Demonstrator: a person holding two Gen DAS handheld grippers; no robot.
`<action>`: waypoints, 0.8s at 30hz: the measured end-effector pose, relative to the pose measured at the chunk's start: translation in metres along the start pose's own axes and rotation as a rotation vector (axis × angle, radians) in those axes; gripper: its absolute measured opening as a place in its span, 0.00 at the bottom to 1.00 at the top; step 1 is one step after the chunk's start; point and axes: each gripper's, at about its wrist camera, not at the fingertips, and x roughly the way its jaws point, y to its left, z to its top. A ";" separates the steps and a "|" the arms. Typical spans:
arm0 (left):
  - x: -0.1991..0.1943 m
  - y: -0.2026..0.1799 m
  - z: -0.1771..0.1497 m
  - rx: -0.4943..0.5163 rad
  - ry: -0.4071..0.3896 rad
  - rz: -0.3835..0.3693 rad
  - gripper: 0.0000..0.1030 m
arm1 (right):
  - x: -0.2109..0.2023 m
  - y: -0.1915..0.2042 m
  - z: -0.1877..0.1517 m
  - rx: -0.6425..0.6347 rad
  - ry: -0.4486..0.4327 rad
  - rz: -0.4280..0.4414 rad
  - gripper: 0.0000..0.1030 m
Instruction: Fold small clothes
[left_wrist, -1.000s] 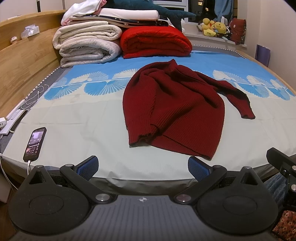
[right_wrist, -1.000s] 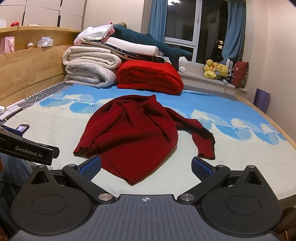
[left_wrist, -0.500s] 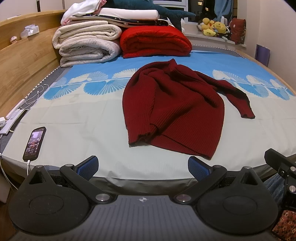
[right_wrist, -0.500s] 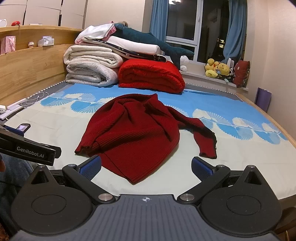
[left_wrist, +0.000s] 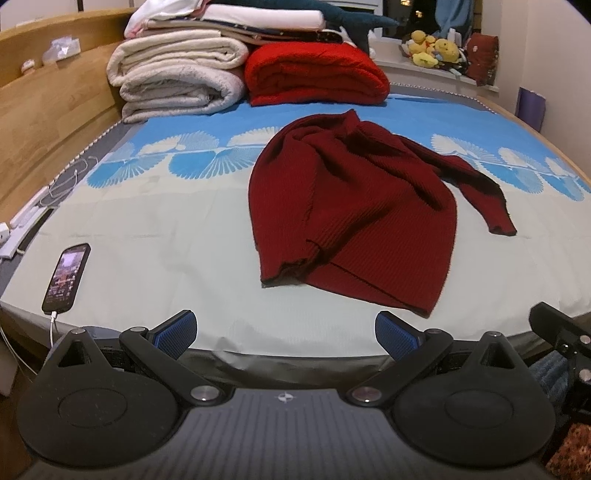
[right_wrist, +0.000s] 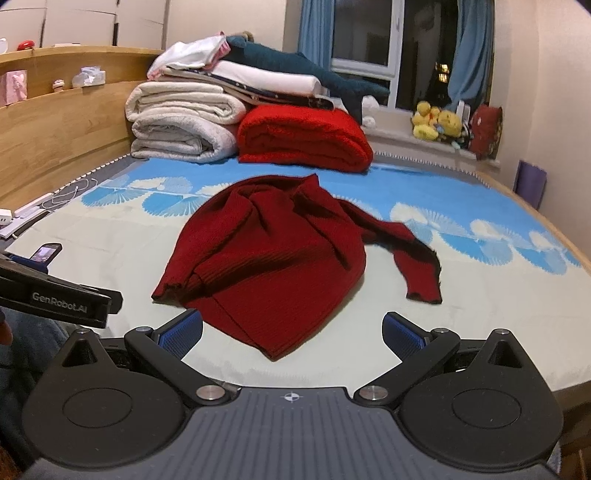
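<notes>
Left wrist: phone (left_wrist: 66, 277) beside sweater (left_wrist: 354, 218)

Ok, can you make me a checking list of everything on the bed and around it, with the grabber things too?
Surface: bed sheet, pale with a blue fan-pattern band, lying mostly smooth.
Job's things: dark red ribbed knit sweater, crumpled and unfolded, one sleeve stretched out to the right.
Clutter: black smartphone with its screen lit near the bed's left edge; rolled cream blankets, folded bright red blanket and a dark teal plush shark piled at the far end.
Grippers: left gripper open, empty, short of the sweater; right gripper open, empty, just short of the hem.
Cables: white charging cable plugged into the phone; white power strip by the wooden side board.
Surroundings: window with blue curtains; yellow plush toys on the sill.
</notes>
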 end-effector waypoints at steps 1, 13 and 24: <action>0.005 0.003 0.003 -0.010 0.004 -0.003 1.00 | 0.005 -0.004 0.000 0.021 0.015 0.001 0.99; 0.130 0.046 0.059 -0.104 0.102 -0.016 1.00 | 0.132 -0.074 -0.003 0.472 0.313 0.119 0.99; 0.268 0.061 0.107 -0.198 0.268 -0.061 1.00 | 0.280 -0.066 -0.001 0.548 0.499 0.141 0.96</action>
